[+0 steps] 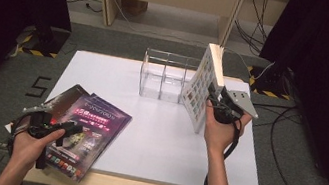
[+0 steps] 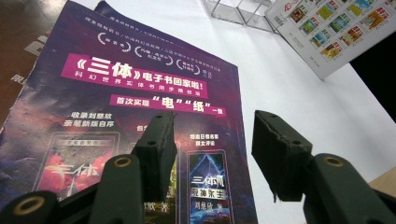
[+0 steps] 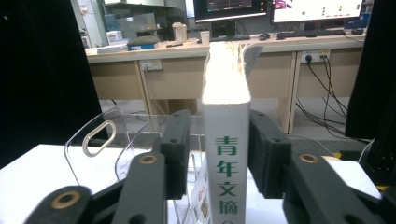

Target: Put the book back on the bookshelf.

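White bound volume stands on edge beside the clear acrylic file rack, spine between the right gripper's slackened jaws.

Upright and tilted with its lower corner on the white table sheet, the volume is presented spine-first to the person. That would suit sliding it into one of the rack's slots, which it has not yet entered. In the right gripper view a gap shows between one pad and the spine, so the grip looks released and the table seems to bear the weight. The left gripper hovers with jaws spread wide and nothing between them over the purple magazine, which lies on another at the near left corner – probably next in line.
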Available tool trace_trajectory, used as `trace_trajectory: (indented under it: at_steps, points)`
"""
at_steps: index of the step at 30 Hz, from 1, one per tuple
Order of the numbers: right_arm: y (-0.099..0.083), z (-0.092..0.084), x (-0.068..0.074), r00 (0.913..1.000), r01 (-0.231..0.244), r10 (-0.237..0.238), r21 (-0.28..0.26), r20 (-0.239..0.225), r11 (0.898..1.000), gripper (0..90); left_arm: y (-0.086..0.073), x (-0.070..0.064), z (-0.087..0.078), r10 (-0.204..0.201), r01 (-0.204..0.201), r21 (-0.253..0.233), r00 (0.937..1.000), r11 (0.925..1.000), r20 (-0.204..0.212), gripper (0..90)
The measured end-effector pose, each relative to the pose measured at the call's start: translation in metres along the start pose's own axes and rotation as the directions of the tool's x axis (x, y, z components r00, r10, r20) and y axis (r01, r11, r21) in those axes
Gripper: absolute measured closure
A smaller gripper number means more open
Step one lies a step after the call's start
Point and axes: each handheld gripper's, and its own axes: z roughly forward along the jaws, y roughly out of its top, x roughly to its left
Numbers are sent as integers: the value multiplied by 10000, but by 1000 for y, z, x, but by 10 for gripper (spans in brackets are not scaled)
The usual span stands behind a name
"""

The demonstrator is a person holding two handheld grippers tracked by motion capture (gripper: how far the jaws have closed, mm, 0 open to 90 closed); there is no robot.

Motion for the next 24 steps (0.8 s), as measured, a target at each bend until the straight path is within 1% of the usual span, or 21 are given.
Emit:
trace_trajectory:
  at_steps: [1, 3, 5, 7, 9, 10, 12, 14, 16, 17, 19, 23, 24]
  points:
    - [-1, 0, 0, 10000, 27, -27, 50, -13, 10000, 587, 0, 0, 0, 4, -4, 5, 10000, 10000, 1, 486]
    - [-3, 1, -1, 10000, -72, 72, 122, -34, 9999, 565, 0, 0, 0, 16, -16, 6, 10000, 10000, 4, 486]
    - [-6, 2, -2, 10000, -30, 30, 221, -17, 9998, 538, 0, 0, 0, 17, -17, 1, 10000, 10000, 4, 486]
    - [-10, 3, -4, 9997, -234, 237, 296, -113, 9993, 515, 0, 0, 0, 12, -12, 1, 10000, 10000, 1, 486]
    - [-13, 5, -6, 9995, -297, 304, 462, -127, 9985, 498, 0, 0, 0, 5, -5, -7, 10000, 10000, -16, 486]
    - [-14, 6, -7, 9988, -435, 446, 547, -186, 9976, 487, 0, 0, 0, 6, -6, -7, 10000, 10000, -10, 486]
    - [-15, 8, -9, 9990, -423, 432, 670, -135, 9969, 466, 0, 0, 0, 12, -12, -10, 10000, 10000, -17, 486]
    - [-18, 9, -11, 9979, -621, 636, 793, -159, 9949, 461, 0, 0, 0, 14, -14, -10, 10000, 10000, -12, 486]
    - [-23, 10, -12, 9978, -655, 662, 875, -51, 9940, 460, 0, 0, 0, 12, -12, -14, 10000, 10000, -11, 486]
    - [-25, 10, -13, 9976, -694, 697, 887, 2, 9936, 443, 0, 1, 0, 13, -13, -10, 10000, 10000, -14, 486]
    - [-29, 10, -13, 9982, -584, 572, 863, 161, 9946, 431, 0, 1, 0, 11, -11, -6, 10000, 10000, -28, 486]
    - [-33, 10, -11, 9986, -535, 528, 924, 101, 9943, 434, 0, 1, 0, 5, -5, -6, 10000, 10000, -21, 487]
    - [-33, 10, -10, 9988, -483, 471, 887, 151, 9949, 437, 0, 1, 0, 4, -4, -6, 10000, 10000, -20, 487]
